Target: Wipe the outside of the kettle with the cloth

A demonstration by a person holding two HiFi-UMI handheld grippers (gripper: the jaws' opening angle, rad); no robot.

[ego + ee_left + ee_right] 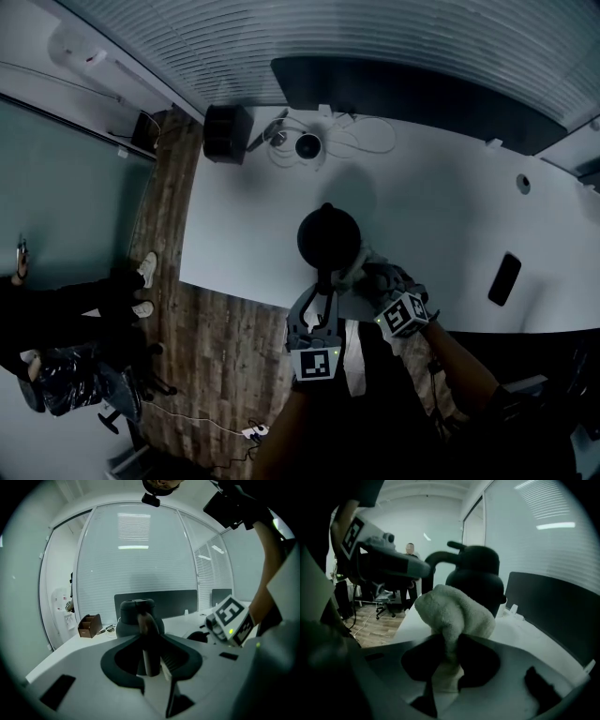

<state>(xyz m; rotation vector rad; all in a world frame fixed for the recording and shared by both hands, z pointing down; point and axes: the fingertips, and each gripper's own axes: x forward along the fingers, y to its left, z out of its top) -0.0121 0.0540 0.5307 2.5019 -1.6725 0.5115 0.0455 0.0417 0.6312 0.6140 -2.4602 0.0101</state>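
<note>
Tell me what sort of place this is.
Probably an office: a long white desk with a dark divider screen, glass partition walls with blinds, and a swivel chair on wood flooring.

An office, marked by a long white desk (pixel 450 216) with a dark divider screen (pixel 157 603), glass partition walls (pixel 108 573) hung with blinds (pixel 134 529), and a wheeled chair (pixel 383 601) on the wood-plank floor (pixel 225 347).

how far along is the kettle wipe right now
Done: left gripper is shut on the handle of the kettle, steadying it; right gripper is shut on the cloth. In hand: the cloth is up by the kettle's side; contact can't be confirmed. Left: the wiping itself; no wiped area shows, so progress there is unclear.
</note>
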